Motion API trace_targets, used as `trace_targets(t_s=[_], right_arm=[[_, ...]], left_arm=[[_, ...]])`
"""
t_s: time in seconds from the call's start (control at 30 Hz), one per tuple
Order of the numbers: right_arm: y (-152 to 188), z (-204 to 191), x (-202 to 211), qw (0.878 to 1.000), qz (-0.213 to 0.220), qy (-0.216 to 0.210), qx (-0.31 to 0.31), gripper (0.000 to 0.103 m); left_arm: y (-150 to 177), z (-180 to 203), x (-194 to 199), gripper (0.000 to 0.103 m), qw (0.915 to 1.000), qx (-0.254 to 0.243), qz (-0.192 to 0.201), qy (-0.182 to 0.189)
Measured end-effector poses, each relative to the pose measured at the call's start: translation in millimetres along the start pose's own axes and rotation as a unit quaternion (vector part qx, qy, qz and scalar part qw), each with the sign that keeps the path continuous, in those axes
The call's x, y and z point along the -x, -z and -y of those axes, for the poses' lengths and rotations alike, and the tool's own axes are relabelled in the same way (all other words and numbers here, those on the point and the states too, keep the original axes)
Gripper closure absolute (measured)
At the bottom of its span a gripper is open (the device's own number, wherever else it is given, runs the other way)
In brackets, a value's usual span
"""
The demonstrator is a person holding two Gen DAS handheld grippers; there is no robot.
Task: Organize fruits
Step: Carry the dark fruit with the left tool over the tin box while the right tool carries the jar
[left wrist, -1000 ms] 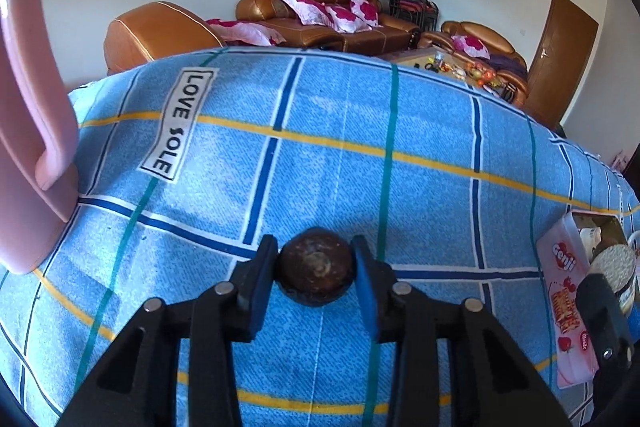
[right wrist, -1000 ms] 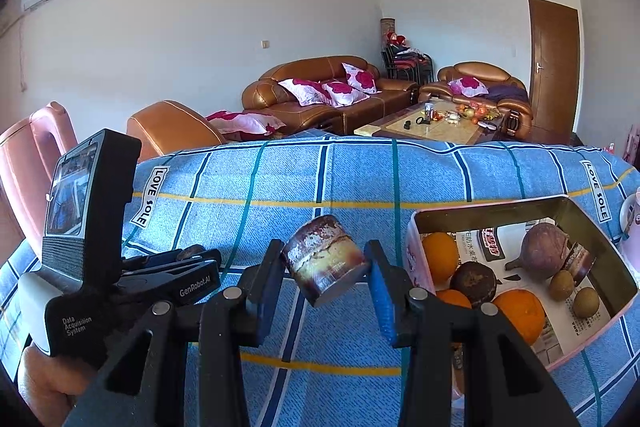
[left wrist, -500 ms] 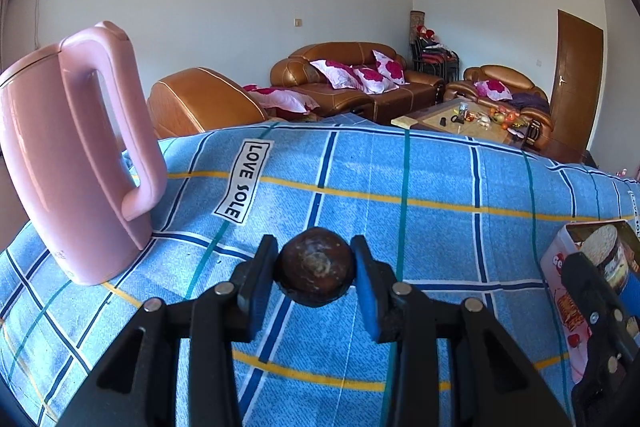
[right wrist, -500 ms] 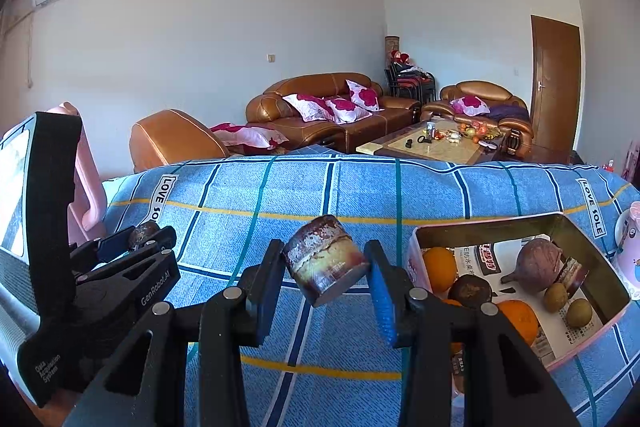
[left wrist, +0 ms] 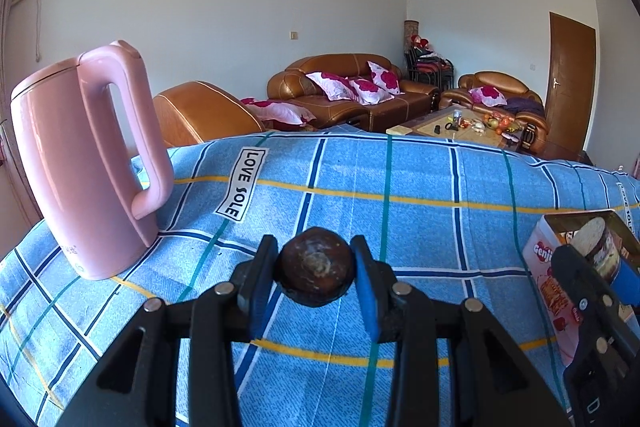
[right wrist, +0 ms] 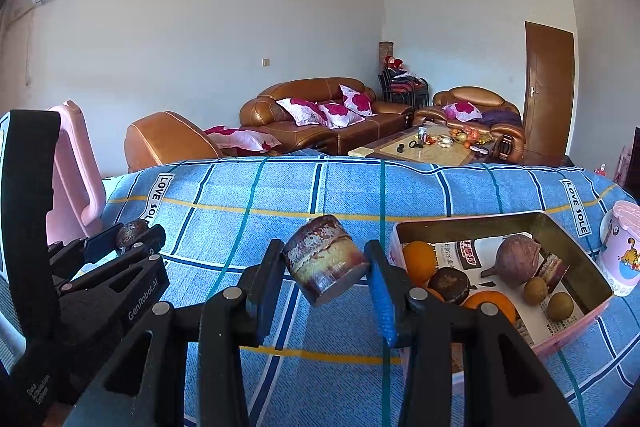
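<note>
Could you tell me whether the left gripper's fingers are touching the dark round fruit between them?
Touching. In the left wrist view both fingers press against the sides of the dark round fruit, with no gap visible, holding it above the blue cloth.

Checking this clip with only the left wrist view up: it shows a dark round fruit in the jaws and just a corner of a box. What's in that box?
Observer: The box holds two oranges, a purple root and small brownish fruits.
Operator: Is the right gripper empty?
Observer: No, the right gripper is shut on a tilted cake piece, short of the box.
Operator: Anything past the box?
Observer: A pink cup beside its far end.
</note>
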State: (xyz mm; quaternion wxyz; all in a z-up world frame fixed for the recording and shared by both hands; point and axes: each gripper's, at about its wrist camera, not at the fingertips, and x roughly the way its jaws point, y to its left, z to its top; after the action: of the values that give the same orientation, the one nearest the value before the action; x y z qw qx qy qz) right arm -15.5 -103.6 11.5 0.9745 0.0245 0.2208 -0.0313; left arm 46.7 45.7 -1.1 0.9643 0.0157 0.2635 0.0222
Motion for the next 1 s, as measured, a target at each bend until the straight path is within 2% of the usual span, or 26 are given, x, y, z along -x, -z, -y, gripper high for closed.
trace_targets(t_s=[1.0], right_arm=[[15, 25, 35, 1.0, 0.009, 0.017, 0.003, 0.06]], left_arm=[[19, 33, 43, 0.064, 0.9997, -0.012, 0.023, 0.005]])
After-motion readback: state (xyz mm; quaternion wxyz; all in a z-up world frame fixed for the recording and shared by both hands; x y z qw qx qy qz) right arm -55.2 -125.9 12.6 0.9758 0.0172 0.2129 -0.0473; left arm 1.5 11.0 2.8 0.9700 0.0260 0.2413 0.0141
